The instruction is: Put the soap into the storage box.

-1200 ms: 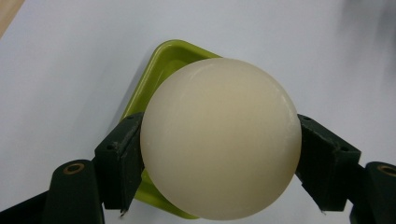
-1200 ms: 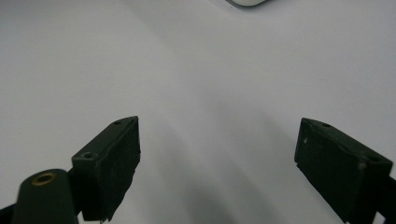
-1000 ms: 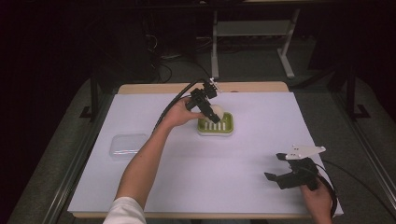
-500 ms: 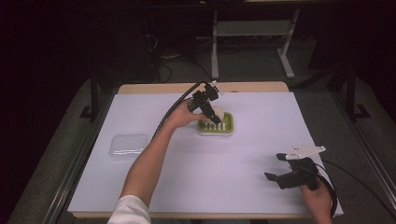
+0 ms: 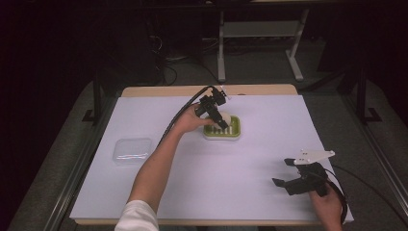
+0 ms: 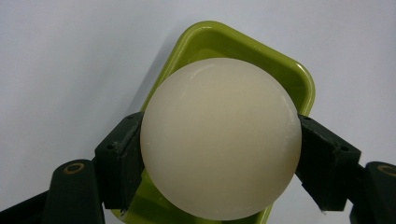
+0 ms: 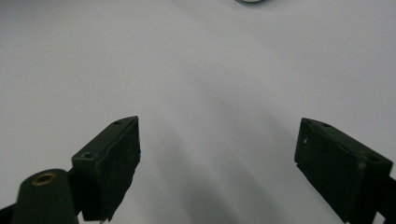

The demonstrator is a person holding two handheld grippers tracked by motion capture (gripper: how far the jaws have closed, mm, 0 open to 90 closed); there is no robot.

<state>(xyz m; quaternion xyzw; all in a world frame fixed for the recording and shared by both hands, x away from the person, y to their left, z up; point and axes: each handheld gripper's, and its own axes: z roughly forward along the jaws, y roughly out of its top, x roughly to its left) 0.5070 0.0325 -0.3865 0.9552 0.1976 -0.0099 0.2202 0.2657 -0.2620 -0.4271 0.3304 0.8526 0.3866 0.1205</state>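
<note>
In the left gripper view, a round, cream-white bar of soap (image 6: 219,140) is clamped across its widest part between the two black jaws of the left hand-held gripper (image 6: 219,161), directly above a green soap dish (image 6: 280,77) that reaches toward the upper right of the frame. In the high view the same group is seen just above the centre, the left hand-held gripper (image 5: 219,118) being angled down over the dish (image 5: 234,130) on the white-covered counter (image 5: 269,154). The soap is judged to be light, stiff and smooth, hence liable to slip; a hold across the full diameter, as shown, is thought the safest, with moderate pressure so that the surface is not dented. Whether the soap touches the dish cannot be told. At lower right, the right hand-held gripper (image 5: 287,172) is held with its jaws wide apart and empty. A clear plastic lid (image 5: 131,150) lies at the left.
</note>
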